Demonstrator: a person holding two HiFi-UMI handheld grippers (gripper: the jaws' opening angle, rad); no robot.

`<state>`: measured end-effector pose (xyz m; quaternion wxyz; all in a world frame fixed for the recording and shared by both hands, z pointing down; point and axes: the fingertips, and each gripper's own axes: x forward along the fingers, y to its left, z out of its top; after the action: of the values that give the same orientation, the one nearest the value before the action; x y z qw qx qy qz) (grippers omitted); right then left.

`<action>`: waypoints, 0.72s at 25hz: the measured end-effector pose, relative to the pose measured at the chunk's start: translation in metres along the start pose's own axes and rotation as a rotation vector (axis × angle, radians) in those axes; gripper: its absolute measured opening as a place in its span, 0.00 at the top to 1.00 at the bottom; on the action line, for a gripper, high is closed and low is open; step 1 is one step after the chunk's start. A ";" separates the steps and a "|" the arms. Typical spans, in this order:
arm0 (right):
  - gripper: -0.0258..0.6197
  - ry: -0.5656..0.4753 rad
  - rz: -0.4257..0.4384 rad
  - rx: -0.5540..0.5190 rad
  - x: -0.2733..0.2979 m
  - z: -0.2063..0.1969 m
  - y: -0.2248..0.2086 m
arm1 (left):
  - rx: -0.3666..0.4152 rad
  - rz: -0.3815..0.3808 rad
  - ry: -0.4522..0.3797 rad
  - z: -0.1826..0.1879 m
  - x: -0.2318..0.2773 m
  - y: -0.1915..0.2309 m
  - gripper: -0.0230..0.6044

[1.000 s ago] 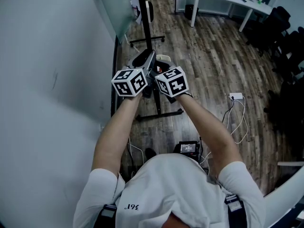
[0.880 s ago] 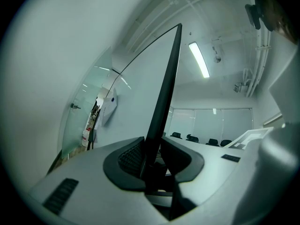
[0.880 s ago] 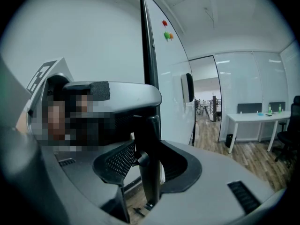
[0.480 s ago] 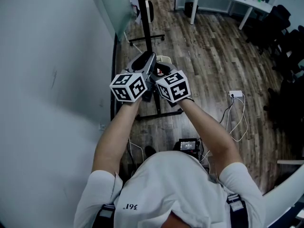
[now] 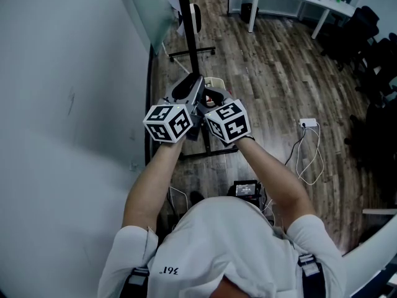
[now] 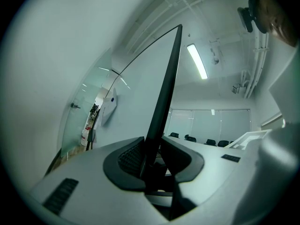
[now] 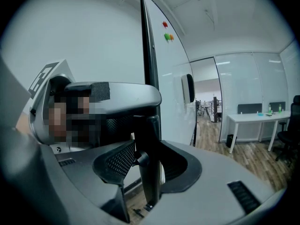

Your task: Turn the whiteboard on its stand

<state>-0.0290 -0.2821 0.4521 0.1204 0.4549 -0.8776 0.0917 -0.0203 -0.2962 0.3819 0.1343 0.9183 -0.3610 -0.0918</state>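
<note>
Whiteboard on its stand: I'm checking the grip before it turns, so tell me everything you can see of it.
The glossy white whiteboard stands upright, seen nearly edge-on. A thin dark frame rims it. Small red, green and orange magnets sit near its top, and a black eraser hangs lower on its face. The left tongs and right tongs both clamp its dark edge.

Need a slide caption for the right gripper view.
Right gripper shut on the dark edge of the whiteboard, seen edge-on; white desk beyond.
</note>
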 end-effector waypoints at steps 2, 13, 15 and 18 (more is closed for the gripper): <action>0.68 -0.002 0.000 0.000 -0.004 -0.001 0.003 | -0.001 -0.001 -0.001 -0.001 -0.003 -0.004 0.78; 0.68 -0.010 0.004 0.000 -0.014 -0.005 0.017 | -0.002 -0.002 -0.006 -0.002 -0.019 -0.011 0.78; 0.68 -0.011 0.005 -0.001 -0.016 -0.006 0.018 | -0.002 -0.003 -0.007 -0.003 -0.021 -0.013 0.78; 0.68 -0.013 0.006 -0.001 -0.021 -0.007 0.022 | -0.002 -0.003 -0.008 -0.004 -0.025 -0.017 0.78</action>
<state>-0.0340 -0.2515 0.4517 0.1147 0.4525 -0.8799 0.0887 -0.0264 -0.2661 0.3821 0.1335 0.9184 -0.3599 -0.0962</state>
